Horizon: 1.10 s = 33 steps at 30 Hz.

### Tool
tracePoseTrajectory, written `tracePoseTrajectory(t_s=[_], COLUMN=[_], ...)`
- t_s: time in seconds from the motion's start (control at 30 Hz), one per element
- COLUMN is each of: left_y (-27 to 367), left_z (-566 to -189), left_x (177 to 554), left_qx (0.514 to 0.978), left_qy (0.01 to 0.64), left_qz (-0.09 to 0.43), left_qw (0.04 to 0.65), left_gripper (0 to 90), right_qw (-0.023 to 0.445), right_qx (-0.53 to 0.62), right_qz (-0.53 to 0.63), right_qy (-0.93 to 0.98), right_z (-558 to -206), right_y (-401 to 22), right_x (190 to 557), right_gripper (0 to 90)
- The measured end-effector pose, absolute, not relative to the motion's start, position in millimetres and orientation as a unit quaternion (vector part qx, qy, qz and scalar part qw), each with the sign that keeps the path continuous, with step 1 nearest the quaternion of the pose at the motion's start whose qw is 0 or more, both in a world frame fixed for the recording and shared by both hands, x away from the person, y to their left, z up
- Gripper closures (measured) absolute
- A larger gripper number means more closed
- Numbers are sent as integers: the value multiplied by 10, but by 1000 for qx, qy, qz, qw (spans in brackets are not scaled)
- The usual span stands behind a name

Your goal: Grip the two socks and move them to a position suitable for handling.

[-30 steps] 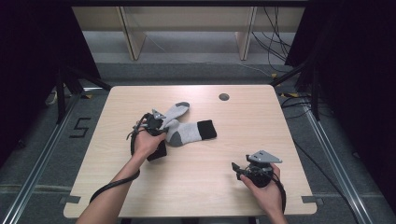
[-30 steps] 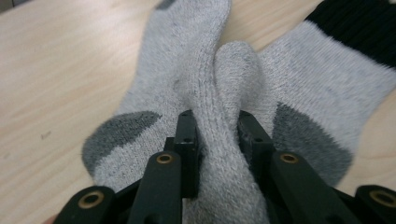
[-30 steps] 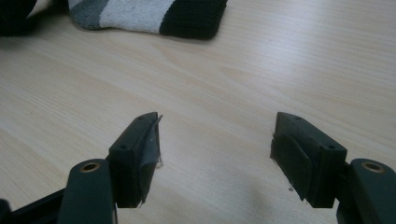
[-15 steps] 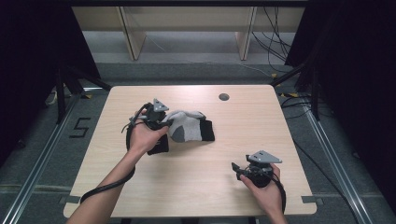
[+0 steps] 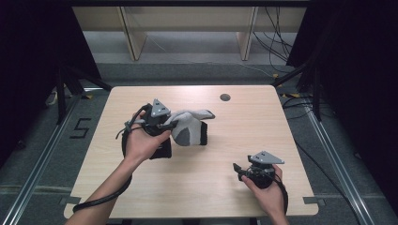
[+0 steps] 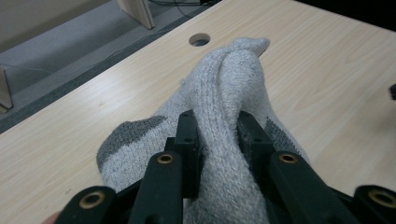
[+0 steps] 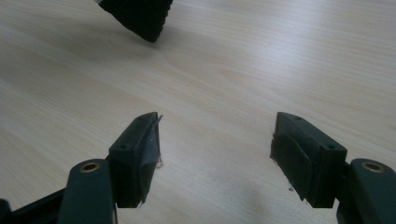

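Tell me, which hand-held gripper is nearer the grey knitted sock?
Left. The left hand-held gripper is clamped on the grey knitted sock; the right hand-held gripper sits apart near the table's front edge, jaws open.

Single readable mark: white numeral "5" [image 5: 80,128] painted on grey floor [image 5: 37,154] left of table [image 5: 202,187], beside metal rail, seen in high view. No lettering, brand or label legible on table, sock or grippers in either gripper view.
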<state>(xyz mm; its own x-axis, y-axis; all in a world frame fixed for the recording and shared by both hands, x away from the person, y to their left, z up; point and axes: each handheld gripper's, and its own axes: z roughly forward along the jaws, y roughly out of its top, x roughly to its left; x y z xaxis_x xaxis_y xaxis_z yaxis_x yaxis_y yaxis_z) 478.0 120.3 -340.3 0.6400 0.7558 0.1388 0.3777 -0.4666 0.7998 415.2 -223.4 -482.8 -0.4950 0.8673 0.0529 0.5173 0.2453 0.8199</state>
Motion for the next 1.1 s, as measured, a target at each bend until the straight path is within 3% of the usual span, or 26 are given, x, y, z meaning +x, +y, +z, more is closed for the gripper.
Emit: tracePoseTrajectory(t_s=[0.17,0.5,0.87,1.03,1.1], left_y=[1180,1121,1196,1125,1088], left_z=[-3305,-3443,-4406,-4754,-4819], left_x=[4607,4384,4311,4223,4199], left_qx=[820,831,860,881,881], left_qy=[329,310,348,333,331], left_qz=[247,233,230,228,222], left_qw=[398,398,295,245,256], left_gripper=[729,728,710,668,616], right_qw=[200,223,214,185,152], right_qx=[474,459,434,424,435], right_qz=[409,415,416,383,353], right_qy=[754,753,770,800,814], right_z=[-4806,-4768,-4634,-4658,-4684], right_y=[-2229,-2289,-2144,-1921,-1821], right_x=[4127,4141,4159,4208,4212], right_gripper=[331,331,378,512,556])
